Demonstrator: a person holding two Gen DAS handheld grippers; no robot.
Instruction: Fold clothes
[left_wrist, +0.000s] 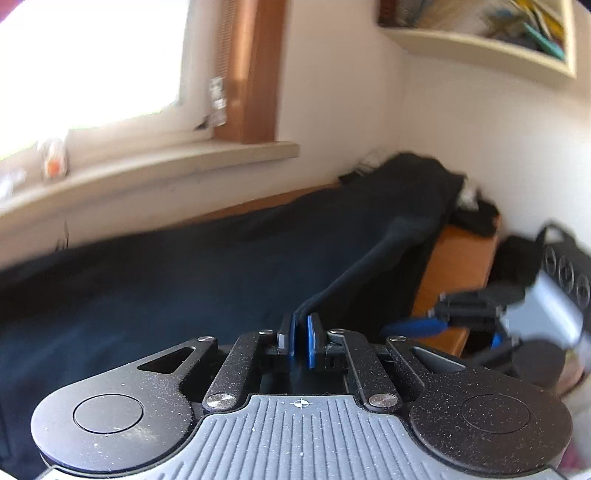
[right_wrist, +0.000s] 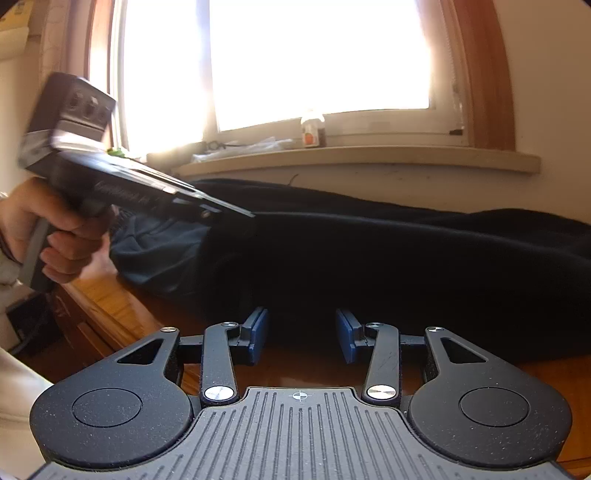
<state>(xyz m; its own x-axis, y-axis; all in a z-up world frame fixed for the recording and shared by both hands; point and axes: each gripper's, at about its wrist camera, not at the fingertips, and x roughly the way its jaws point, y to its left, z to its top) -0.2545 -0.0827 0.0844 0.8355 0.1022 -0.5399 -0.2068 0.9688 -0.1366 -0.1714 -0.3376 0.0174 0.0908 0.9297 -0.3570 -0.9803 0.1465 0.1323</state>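
Note:
A dark navy garment (left_wrist: 184, 277) lies spread along a wooden table below a window. In the left wrist view my left gripper (left_wrist: 302, 332) is shut on a pinched fold of it, and a taut strip of cloth (left_wrist: 369, 266) runs from the pads up to the right. The right wrist view shows the same garment (right_wrist: 406, 266) as a dark heap. My right gripper (right_wrist: 303, 332) stands open at its near edge, pads apart and not pressing on cloth. A hand (right_wrist: 55, 236) holds the left gripper (right_wrist: 251, 214) at the left, its tip against the cloth.
The wooden table (right_wrist: 110, 295) shows bare at the near left and drops off at its left edge. A window sill (right_wrist: 369, 158) with a small bottle (right_wrist: 313, 129) runs behind the garment. Black items (left_wrist: 476, 218) sit in the far corner under a wall shelf (left_wrist: 480, 44).

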